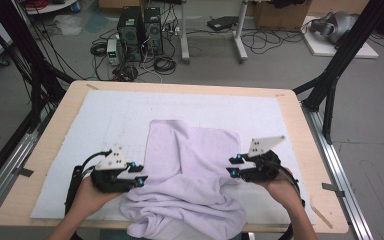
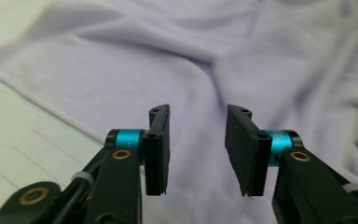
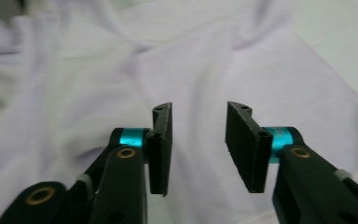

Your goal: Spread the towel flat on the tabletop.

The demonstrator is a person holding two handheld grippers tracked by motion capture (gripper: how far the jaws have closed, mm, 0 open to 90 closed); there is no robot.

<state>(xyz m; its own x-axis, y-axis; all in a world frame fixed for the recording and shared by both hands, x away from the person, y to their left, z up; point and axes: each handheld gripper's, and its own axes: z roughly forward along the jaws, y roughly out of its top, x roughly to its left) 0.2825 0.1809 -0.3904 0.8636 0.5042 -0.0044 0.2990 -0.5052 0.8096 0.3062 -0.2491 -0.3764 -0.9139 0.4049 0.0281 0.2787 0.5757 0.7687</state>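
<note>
Both jaws released over crumpled lilac cloth [image 1: 190, 175]: left hand-held gripper [image 2: 198, 147], right hand-held gripper [image 3: 199, 147]. Best pinch single-layer edges, then spread flat on bench [image 1: 300, 125].

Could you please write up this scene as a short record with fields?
cloth: pale lilac cloth, rumpled, lying on the white mat, its near edge hanging off the table
left hand-held gripper: at the cloth's left side, jaws apart, nothing between them
right hand-held gripper: at the cloth's right side, jaws apart, nothing between them
grip: neither holds the cloth
</note>
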